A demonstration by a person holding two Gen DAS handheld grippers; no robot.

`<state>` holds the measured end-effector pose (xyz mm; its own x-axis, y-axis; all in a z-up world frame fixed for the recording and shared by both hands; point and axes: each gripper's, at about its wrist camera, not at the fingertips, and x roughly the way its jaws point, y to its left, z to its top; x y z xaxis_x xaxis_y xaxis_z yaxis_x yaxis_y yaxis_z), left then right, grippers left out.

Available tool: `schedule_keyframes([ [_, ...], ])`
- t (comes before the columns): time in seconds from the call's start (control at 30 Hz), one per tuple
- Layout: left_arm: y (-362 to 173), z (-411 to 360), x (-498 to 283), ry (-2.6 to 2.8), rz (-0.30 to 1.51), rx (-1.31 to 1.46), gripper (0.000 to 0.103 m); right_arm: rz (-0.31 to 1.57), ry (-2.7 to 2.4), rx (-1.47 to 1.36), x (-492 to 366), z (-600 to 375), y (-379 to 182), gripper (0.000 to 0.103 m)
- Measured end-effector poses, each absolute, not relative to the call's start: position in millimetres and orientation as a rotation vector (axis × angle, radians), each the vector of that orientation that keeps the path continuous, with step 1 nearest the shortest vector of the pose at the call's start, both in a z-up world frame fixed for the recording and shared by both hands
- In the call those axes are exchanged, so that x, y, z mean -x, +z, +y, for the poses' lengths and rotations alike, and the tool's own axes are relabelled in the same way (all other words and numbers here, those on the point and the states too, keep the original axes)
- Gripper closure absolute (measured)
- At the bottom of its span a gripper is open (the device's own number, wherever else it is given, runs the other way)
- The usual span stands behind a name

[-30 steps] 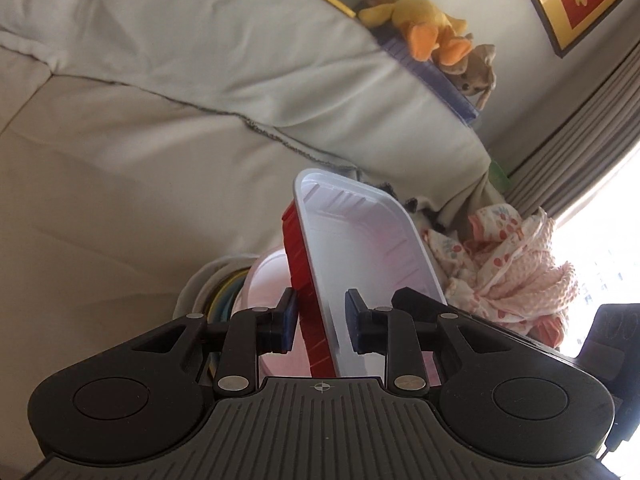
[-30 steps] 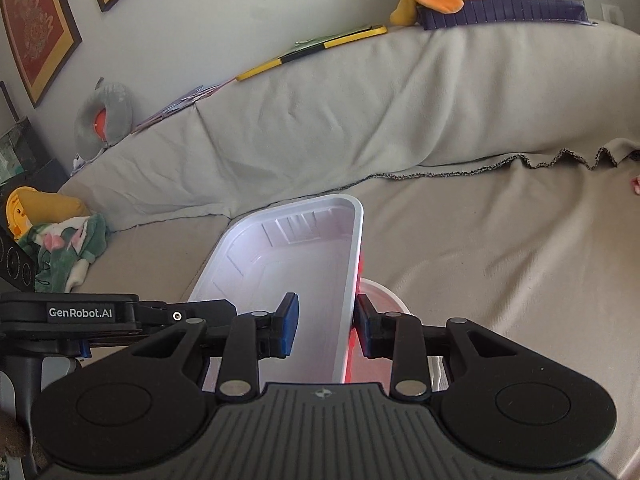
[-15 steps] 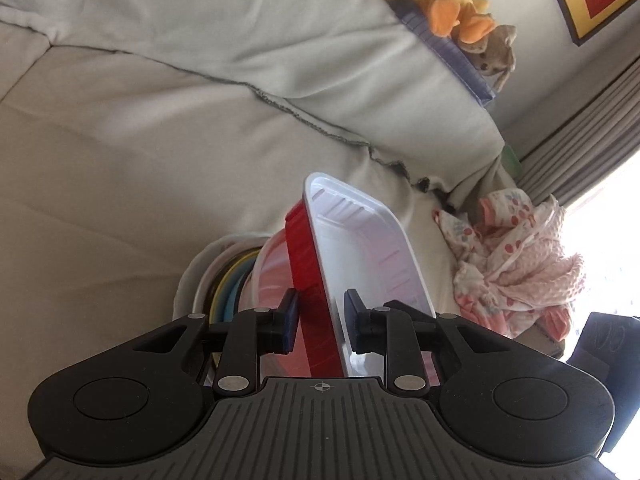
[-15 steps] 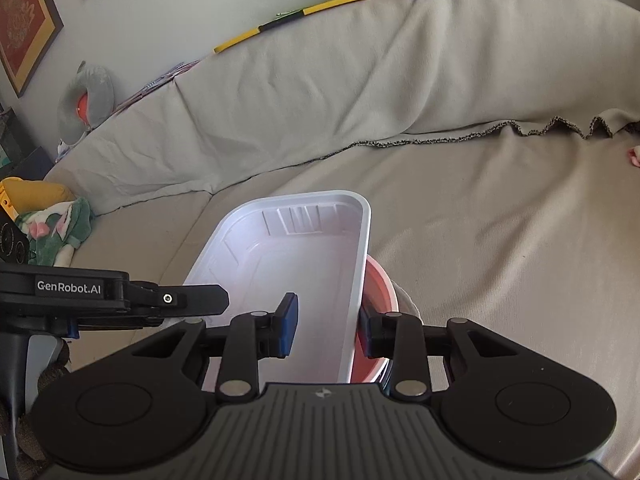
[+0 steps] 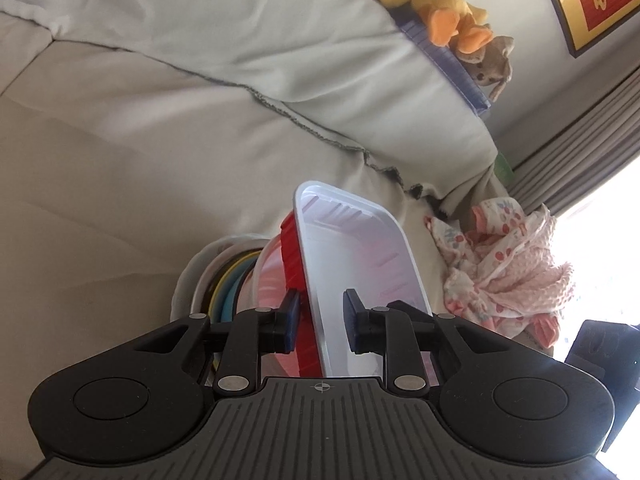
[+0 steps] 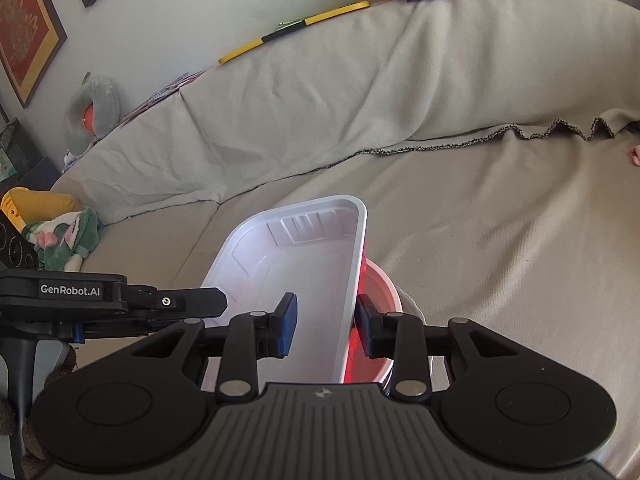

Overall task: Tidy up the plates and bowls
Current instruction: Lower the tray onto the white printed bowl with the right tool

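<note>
I think the tray [image 5: 356, 256] is light and bendy, so both hand-held grippers, left [image 5: 320, 326] and right [image 6: 324, 326], stand open astride its side walls.

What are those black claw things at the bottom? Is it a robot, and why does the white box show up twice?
Not a robot. A person holds two grabbing tools, each with a small camera looking along its two fingers, so you get two pictures. The left hand-held gripper straddles one side wall of a tray, red outside and white inside; the right hand-held gripper straddles the other wall of the same tray. Both look open. Under it sits a stack of bowls and plates on a covered sofa. Stuffed toys sit on top.
</note>
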<state>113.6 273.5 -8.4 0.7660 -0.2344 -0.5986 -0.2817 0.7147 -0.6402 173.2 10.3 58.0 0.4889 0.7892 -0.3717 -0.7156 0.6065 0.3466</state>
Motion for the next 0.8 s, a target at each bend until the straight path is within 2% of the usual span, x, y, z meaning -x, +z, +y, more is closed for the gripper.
schedule_keyframes([
  [0.8, -5.0, 271.2, -109.4, 0.011, 0.713, 0.775, 0.078, 0.535, 0.911, -0.186, -174.0, 7.3, 59.6, 0.070],
])
